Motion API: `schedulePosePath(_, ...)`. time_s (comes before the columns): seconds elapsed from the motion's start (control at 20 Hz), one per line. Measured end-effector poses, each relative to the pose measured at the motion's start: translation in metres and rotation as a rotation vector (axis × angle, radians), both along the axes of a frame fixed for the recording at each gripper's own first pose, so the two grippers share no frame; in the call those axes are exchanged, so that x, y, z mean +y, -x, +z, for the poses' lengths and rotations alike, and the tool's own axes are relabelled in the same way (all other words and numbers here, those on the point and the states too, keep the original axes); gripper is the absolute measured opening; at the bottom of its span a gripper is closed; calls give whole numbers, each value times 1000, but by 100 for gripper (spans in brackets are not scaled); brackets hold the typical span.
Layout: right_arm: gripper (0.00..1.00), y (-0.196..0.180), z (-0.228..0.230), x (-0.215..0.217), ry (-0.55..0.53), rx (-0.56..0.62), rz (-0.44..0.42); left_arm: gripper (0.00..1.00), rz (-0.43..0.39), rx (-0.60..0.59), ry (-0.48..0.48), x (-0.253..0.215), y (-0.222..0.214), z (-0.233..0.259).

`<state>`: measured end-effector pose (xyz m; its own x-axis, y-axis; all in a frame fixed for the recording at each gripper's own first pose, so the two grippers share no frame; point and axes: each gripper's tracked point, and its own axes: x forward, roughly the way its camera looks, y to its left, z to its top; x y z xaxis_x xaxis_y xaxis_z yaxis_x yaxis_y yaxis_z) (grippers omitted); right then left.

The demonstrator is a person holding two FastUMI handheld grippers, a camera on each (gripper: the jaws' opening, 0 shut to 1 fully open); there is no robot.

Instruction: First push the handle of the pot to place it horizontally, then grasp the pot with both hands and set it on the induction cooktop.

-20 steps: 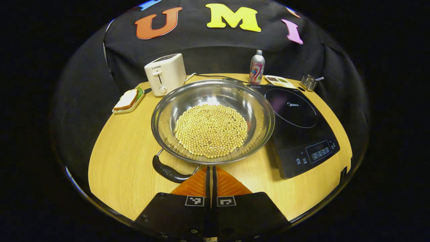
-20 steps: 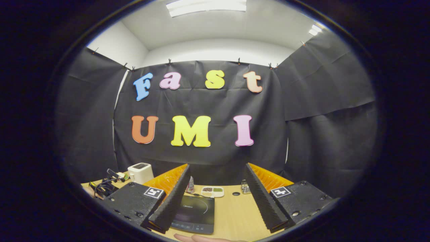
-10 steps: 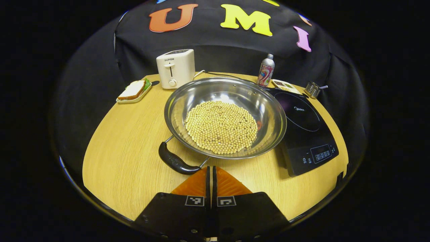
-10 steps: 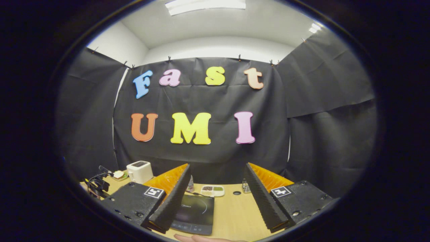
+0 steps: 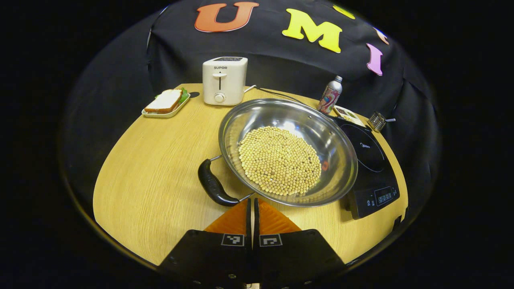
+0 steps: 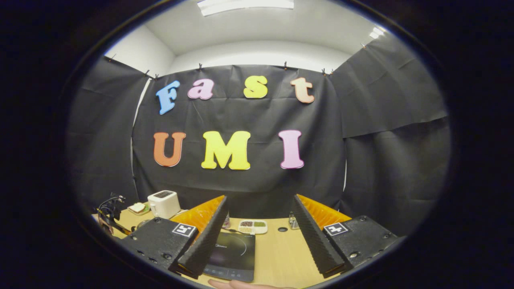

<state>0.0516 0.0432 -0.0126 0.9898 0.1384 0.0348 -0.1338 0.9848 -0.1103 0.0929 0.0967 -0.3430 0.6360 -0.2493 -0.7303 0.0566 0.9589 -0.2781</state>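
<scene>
Closed, empty left gripper (image 5: 252, 208) touching the steel bean-filled pot's (image 5: 287, 151) black handle (image 5: 215, 188) at seven o'clock; overpushing risks spilling beans.

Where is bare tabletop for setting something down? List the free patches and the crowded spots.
Free: the wide wooden stretch left of the pot, bordered by the sandwich tray, the toaster and the table edge; also the strip beyond the right tool, right of the induction cooktop. Crowded: the far right corner by the can, snack dish and metal holder.
</scene>
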Motion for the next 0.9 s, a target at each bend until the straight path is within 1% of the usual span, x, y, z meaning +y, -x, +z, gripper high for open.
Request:
schedulePosePath(0.05, 96, -2, -3, 1, -8, 18, 0, 0, 5, 0, -3, 5, -4, -2)
schedulePosePath(0.1, 96, -3, -8, 3, -16, 35, 3, 10, 5, -1, -5, 8, -8, -2)
schedulePosePath(0.15, 100, -5, -9, 5, -27, 42, 11, 10, 1, 0, -3, 11, -11, -5)
schedulePosePath(0.2, 96, -7, -10, 8, -40, 48, 22, 0, 6, 2, -2, 15, -15, -6)
schedulePosePath(0.25, 100, -8, -11, 10, -49, 55, 26, 0, 14, 3, -8, 19, -20, -9)
schedulePosePath(0.35, 100, -13, -17, 10, -54, 66, 22, 0, 30, 13, -21, 28, -29, -16)
schedulePosePath(0.4, 96, -14, -18, 11, -51, 68, 19, 0, 35, 30, -22, 31, -32, -22)
schedulePosePath(0.45, 100, -15, -17, 12, -47, 66, 15, 0, 35, 37, -12, 30, -34, -24)
schedulePosePath(0.5, 100, -15, -16, 11, -43, 61, 10, 0, 37, 41, -11, 33, -39, -26)
schedulePosePath(0.55, 100, -16, -15, 12, -42, 57, 7, 10, 43, 45, -15, 36, -43, -29)
schedulePosePath(0.6, 96, -16, -15, 13, -40, 55, 5, 10, 49, 46, -17, 39, -47, -32)
schedulePosePath(0.65, 96, -16, -14, 14, -41, 53, 4, 10, 50, 50, -19, 41, -52, -33)
schedulePosePath(0.7, 100, -16, -14, 15, -43, 50, 2, 0, 50, 48, -20, 42, -55, -33)
schedulePosePath(0.8, 100, -17, -15, 13, -44, 49, -16, 0, 49, 49, -24, 46, -62, -33)
schedulePosePath(0.85, 96, -18, -14, 12, -49, 46, -26, 10, 43, 48, -24, 47, -67, -33)
schedulePosePath(0.9, 96, -17, -14, 12, -57, 43, -37, 0, 37, 48, -25, 50, -71, -35)
